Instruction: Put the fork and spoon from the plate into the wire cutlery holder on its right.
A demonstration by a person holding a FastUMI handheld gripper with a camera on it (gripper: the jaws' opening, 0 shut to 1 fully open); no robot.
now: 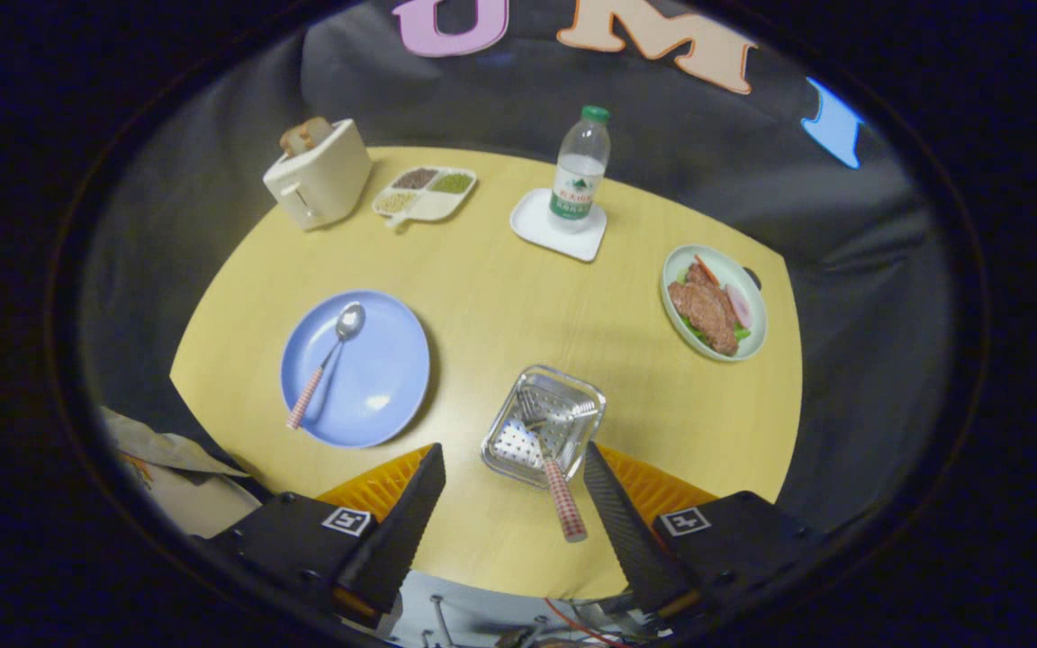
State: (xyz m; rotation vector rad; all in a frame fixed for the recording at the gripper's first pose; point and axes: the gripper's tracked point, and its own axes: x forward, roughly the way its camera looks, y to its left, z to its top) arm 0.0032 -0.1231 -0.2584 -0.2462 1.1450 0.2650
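While the jaws gape, the checked-handled fork [560,477] stands in the wire holder [544,423].

Shiny perforated metal holder [544,425], glossy blue plate [356,368], matt pale wood-look table [500,297].

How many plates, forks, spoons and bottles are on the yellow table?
Plates: 2, a blue plate and a plate of food
Forks: 1, the fork standing in the wire cutlery holder
Spoons: 1, the spoon on the blue plate
Bottles: 1, a water bottle
Total: 5
The gripper is open, holding nothing.
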